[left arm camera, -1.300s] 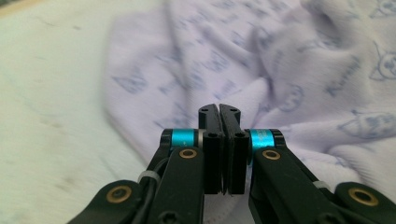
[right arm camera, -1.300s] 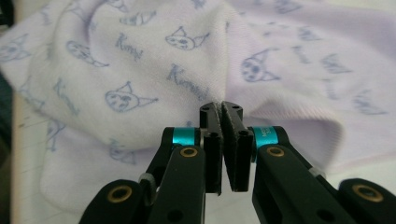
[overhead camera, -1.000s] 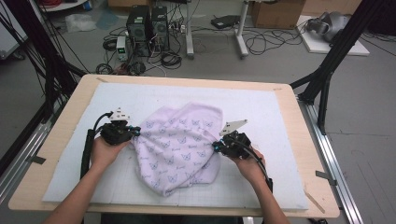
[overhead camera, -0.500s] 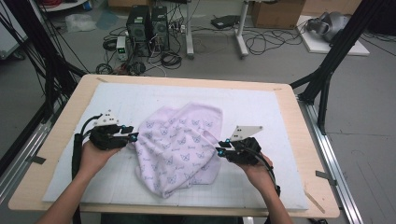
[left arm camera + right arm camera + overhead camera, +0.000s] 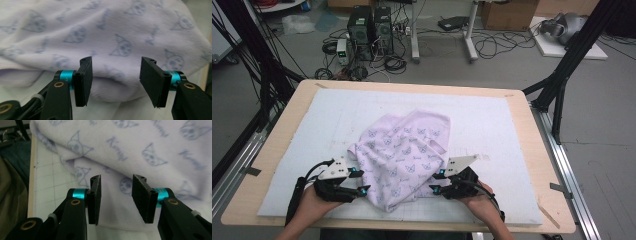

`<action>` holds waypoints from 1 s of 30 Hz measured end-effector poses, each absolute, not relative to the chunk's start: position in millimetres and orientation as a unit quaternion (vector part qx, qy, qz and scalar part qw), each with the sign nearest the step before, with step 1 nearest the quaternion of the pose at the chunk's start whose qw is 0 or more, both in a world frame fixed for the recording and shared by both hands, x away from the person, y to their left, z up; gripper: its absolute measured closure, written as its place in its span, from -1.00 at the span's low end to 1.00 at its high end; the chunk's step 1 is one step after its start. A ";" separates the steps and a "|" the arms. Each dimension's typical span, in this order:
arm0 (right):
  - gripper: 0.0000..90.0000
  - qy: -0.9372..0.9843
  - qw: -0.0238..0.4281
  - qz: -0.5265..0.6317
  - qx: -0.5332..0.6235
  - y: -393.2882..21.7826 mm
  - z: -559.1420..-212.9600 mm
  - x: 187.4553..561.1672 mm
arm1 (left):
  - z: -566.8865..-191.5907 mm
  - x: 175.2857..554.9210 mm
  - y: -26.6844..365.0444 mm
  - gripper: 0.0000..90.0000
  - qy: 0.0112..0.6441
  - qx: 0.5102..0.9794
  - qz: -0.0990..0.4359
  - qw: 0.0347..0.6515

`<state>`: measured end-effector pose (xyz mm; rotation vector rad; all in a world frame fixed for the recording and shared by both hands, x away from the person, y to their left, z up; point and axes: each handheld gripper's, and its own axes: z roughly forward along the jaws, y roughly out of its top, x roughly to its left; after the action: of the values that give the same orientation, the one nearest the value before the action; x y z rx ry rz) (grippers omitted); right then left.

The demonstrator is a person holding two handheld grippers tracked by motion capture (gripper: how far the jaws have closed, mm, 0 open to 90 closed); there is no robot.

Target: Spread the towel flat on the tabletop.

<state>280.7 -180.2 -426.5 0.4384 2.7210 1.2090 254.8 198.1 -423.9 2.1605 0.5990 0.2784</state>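
From above, a crumpled lilac cat-print garment (image 5: 399,157) lies mid-worktop (image 5: 512,90) on a white gridded mat (image 5: 492,125), with the left gripper (image 5: 357,182) and right gripper (image 5: 436,181) at its near edge. In the left gripper view, the fingers (image 5: 83,80) stand apart, empty, before a rounded fold. In the right gripper view, the fingers (image 5: 143,198) gape over the hem, gripping nothing.
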 end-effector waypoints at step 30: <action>0.88 0.890 0.078 0.422 0.154 -146.3 -390.0 304.5 | -380.9 320.8 216.5 0.94 0.301 0.836 0.175 0.425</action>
<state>304.5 -146.3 -390.0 0.4599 2.6647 1.2644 320.8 216.5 -380.9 2.0891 0.7515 0.4363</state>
